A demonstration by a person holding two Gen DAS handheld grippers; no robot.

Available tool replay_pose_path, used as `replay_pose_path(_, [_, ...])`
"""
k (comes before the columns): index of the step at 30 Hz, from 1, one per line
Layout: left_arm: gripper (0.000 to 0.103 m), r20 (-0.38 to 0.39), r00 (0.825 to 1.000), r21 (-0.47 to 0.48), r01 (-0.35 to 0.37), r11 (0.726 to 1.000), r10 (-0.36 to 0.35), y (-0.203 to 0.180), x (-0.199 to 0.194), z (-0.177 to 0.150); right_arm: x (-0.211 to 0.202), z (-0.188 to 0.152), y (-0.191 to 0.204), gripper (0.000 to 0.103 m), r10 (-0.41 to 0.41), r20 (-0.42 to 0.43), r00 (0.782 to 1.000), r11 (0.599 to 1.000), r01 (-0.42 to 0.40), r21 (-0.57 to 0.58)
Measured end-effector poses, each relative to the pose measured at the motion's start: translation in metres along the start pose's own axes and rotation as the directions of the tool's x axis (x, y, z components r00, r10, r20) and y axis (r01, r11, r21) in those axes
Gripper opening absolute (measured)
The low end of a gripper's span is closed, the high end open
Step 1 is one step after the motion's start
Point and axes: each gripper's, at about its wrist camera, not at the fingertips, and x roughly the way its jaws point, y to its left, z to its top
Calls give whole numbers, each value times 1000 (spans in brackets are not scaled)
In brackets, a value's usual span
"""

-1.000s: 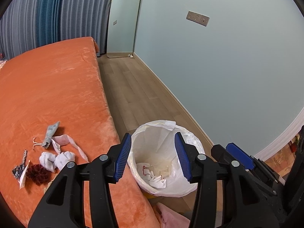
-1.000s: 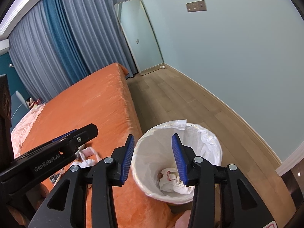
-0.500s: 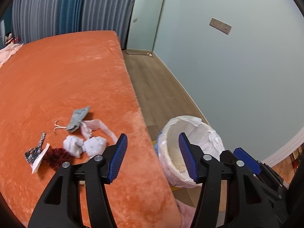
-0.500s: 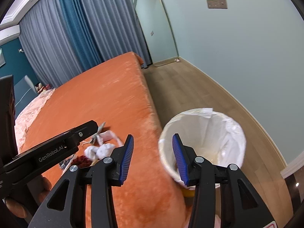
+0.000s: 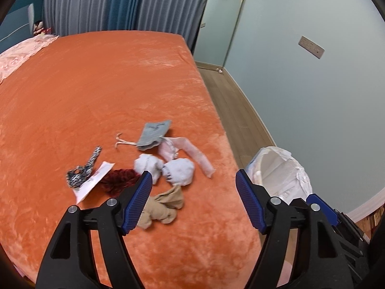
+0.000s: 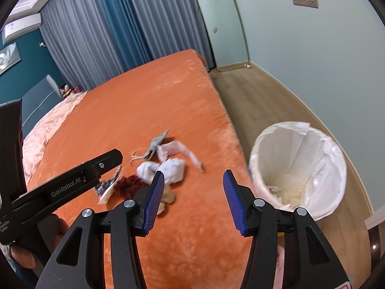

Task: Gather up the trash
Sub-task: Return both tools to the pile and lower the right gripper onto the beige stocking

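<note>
The left gripper (image 5: 193,202) hung over the orange bed (image 5: 96,91) with its jaws spread wide and nothing between them; the right gripper (image 6: 193,198) was likewise spread and empty, beside it. Just ahead of the left fingertips (image 5: 142,190) lay the trash, a loose cluster near the bed's edge: a tan crumpled wad (image 5: 161,208) nearest, two white balled tissues (image 5: 166,168) touching each other, a dark red fuzzy clump (image 5: 119,180), a white paper slip (image 5: 92,184) over a black-and-white patterned scrap (image 5: 83,169), a grey pouch (image 5: 155,133) with a drawstring, and a pale pink strip (image 5: 192,153). All of it looked light, soft and crushable, so a pinch across the bulk of a wad would likely hold; the flat slip and strip would probably need taking at a raised edge. The lined bin (image 6: 298,168) stood on the floor just beside the bed, some rubbish already in its bottom. The left finger hid part of the tan wad and red clump, and motion blur softened the pile in the right view.
</note>
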Motion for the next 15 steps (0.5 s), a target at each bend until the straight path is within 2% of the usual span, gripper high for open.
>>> replay_pose_path(15, [68,-69,992,-113,-113,987,106,108,12,-31,52,-38,58,52,27,-121,992,998,-34,-53])
